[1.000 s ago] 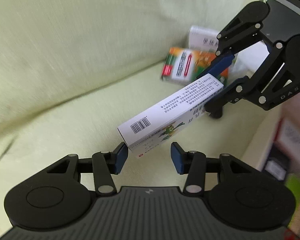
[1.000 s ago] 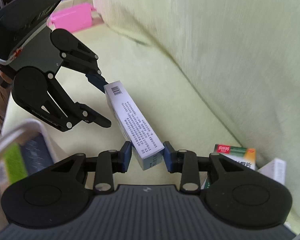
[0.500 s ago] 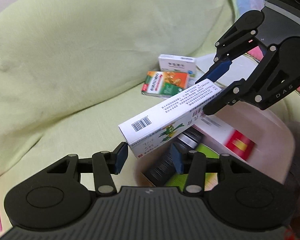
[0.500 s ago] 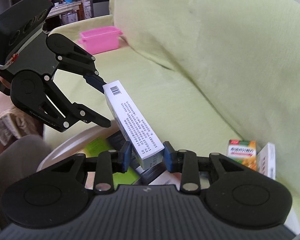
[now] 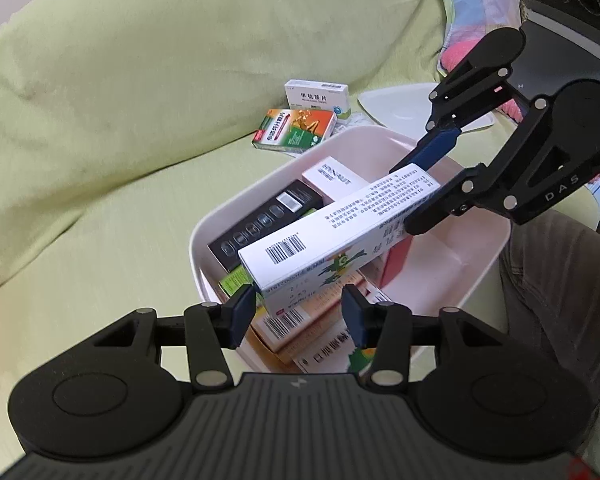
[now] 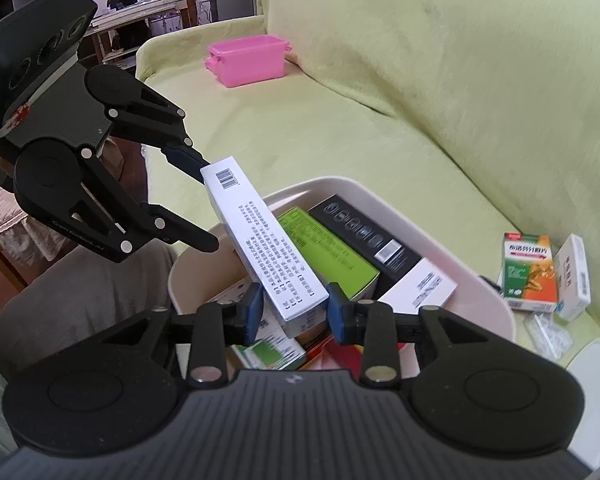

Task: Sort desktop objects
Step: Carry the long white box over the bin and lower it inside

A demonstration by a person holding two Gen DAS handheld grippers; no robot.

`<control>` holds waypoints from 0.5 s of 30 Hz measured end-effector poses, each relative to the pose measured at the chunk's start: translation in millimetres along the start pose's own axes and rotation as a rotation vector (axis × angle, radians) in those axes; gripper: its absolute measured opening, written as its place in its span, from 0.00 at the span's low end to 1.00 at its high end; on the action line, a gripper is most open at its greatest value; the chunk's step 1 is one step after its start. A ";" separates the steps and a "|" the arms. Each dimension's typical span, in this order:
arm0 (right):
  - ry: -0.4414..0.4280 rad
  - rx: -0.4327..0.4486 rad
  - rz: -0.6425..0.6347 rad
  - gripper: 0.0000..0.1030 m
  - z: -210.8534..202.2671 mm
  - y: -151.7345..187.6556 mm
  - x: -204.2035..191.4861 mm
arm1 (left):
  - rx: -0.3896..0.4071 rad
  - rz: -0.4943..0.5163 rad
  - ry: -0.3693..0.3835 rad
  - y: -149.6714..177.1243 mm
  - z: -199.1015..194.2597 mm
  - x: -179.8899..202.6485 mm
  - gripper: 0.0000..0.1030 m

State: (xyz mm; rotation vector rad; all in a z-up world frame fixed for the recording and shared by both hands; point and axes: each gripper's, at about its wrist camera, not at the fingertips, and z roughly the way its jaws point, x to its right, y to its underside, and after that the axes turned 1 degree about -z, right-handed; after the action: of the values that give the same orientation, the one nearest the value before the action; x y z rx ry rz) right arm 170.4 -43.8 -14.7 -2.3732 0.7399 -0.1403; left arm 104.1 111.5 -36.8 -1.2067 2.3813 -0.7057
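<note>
Above the bin [image 5: 204, 240], a long white box [image 5: 340, 232] hangs tilted in the air, clear of the contents below. Right gripper [image 6: 294, 312] pinches one end of it, both pads pressed on its sides. Left gripper [image 5: 298, 312] stands spread at the barcode end — its left pad [image 5: 242, 312] just beside the box, the right pad apart from it; whether the left pad touches cannot be told. Bin rests on a green sofa [image 5: 100, 80] and holds a black box [image 6: 364, 236], a green box [image 6: 328, 256] and others. Two small boxes [image 6: 540, 276] lie on the sofa beside the bin — a pink tub [image 6: 246, 60] sits well apart.
</note>
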 end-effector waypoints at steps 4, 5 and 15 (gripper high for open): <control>-0.010 -0.014 0.014 0.30 4.9 7.7 -2.8 | -0.008 -0.019 0.001 7.4 0.2 6.4 0.50; -0.014 -0.020 0.019 0.30 5.8 11.1 -4.6 | -0.011 -0.024 0.002 9.9 0.9 7.5 0.50; -0.040 -0.089 0.020 0.30 24.6 37.4 -17.8 | -0.055 -0.089 0.024 39.1 12.1 21.1 0.50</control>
State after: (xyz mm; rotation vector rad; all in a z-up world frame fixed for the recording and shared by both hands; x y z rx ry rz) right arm 144.6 -44.4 -55.4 -2.4443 0.7656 -0.0521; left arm 74.1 110.8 -71.6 -1.3421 2.3935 -0.6895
